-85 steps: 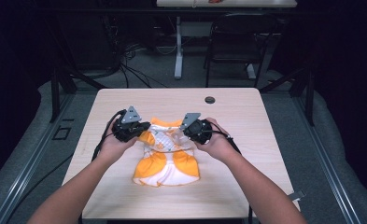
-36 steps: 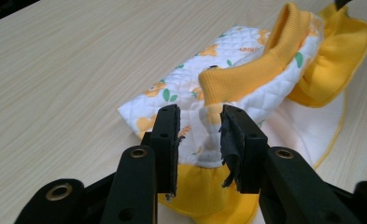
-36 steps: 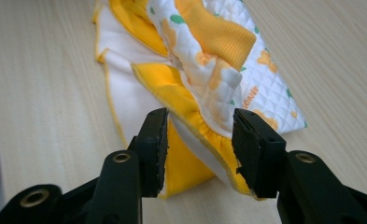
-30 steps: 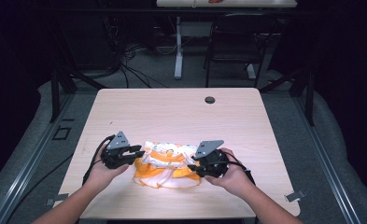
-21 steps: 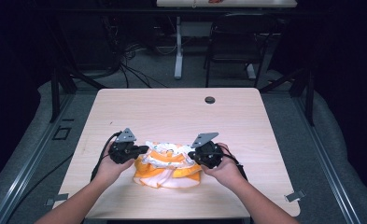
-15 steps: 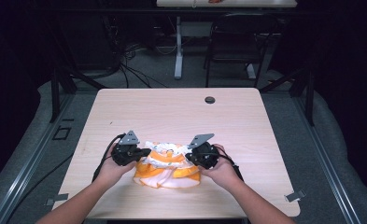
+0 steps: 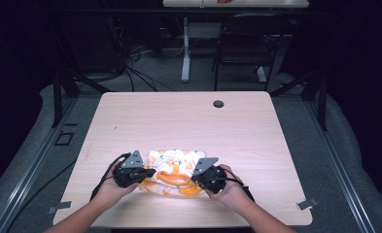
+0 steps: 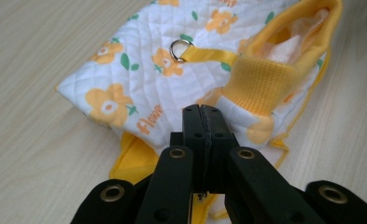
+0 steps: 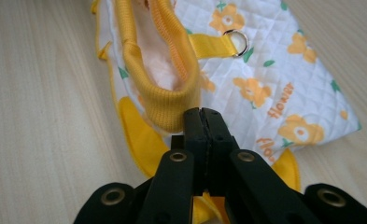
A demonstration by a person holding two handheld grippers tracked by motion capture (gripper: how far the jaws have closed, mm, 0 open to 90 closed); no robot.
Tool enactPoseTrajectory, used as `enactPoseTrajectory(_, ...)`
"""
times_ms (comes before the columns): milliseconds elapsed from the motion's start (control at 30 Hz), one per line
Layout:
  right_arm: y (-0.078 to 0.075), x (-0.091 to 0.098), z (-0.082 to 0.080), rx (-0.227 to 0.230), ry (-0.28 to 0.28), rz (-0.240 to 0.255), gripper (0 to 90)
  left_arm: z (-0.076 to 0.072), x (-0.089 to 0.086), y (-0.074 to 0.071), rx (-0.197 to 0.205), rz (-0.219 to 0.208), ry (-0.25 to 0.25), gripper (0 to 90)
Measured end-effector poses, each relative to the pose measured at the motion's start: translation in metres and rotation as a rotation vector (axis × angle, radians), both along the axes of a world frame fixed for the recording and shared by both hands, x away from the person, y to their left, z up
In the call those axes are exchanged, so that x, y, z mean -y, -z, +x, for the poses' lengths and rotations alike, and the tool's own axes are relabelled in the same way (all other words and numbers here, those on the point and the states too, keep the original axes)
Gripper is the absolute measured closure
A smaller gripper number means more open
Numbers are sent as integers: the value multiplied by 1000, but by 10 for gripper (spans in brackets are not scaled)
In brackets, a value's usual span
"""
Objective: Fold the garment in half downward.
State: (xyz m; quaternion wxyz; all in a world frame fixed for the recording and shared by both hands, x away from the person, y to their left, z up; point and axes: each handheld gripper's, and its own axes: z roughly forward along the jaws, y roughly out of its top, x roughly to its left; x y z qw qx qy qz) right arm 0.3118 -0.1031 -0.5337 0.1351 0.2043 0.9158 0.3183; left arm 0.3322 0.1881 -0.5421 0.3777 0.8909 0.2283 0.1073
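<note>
Both my grippers' jaws have just closed: left gripper (image 8: 203,116) and right gripper (image 9: 203,119) now pinch the garment's (image 7: 175,165) near edge, so I judge another fold comes next.

Small garment (image 7: 175,170), white w/ orange flowers & yellow trim, lies bunched near front edge of table (image 7: 256,145). Left gripper (image 7: 147,173) touches garment's left side, right gripper (image 7: 194,178) its right side, hands behind them. Dark round hole (image 7: 218,104) well beyond garment, near table's far edge.
</note>
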Motion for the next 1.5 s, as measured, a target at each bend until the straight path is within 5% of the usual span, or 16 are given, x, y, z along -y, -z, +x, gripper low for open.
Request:
enactPoseTrajectory(400, 22, 1, -11, -44, -14, -7, 900, -13, -1, 21, -2, 53, 19, 900)
enactPoseTrajectory(1233, 34, 9, 8, -100, 54, 27, 900, -1, 0, 31, -30, -7, -56, 900)
enactPoseTrajectory(1500, 36, 13, 18, -122, 88, 55, 900, 9, 4, 29, -35, 11, -73, 900)
